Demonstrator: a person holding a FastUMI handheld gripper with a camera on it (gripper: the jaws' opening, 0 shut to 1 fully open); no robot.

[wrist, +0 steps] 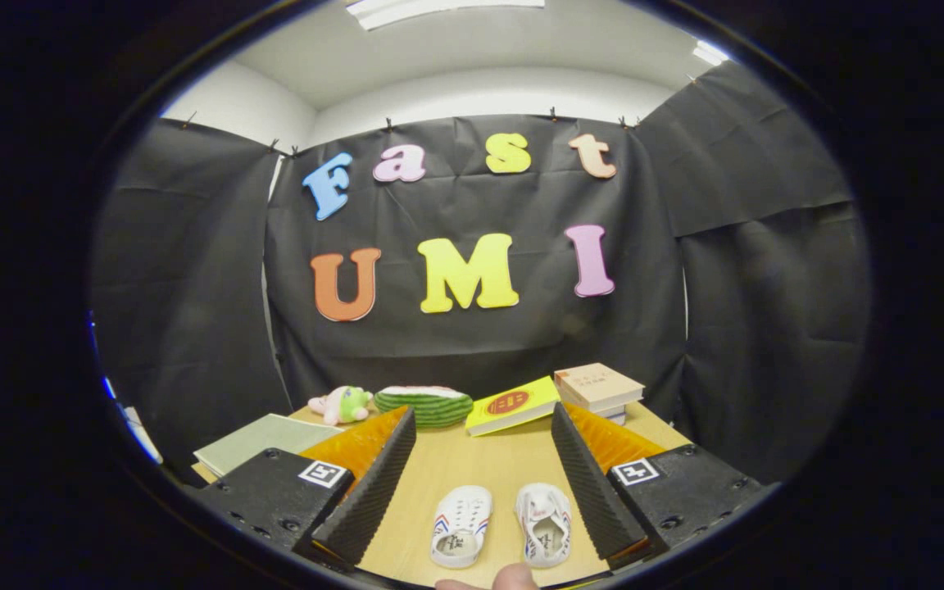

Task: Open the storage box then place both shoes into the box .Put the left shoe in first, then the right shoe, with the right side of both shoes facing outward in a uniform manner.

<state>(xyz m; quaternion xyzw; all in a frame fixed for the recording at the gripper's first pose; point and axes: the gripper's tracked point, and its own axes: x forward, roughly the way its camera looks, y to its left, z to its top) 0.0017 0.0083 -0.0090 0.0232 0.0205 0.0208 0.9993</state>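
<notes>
Two small white shoes with red and blue side stripes lie side by side on the wooden table (472, 467), toes pointing away from me. The left-hand shoe (460, 524) and the right-hand shoe (545, 523) both sit between my fingers, near their base. My gripper (484, 422) is open, its fingers spread wide above the table and touching nothing. The shoe on the right lies close to the right finger (591, 492). I see no storage box.
At the table's far edge lie a pink and green plush toy (342, 403), a watermelon-slice cushion (424, 405), a yellow book (513, 406) and a stack of books (599, 389). A pale green book (263, 441) lies at the left. A fingertip (513, 578) shows below the shoes.
</notes>
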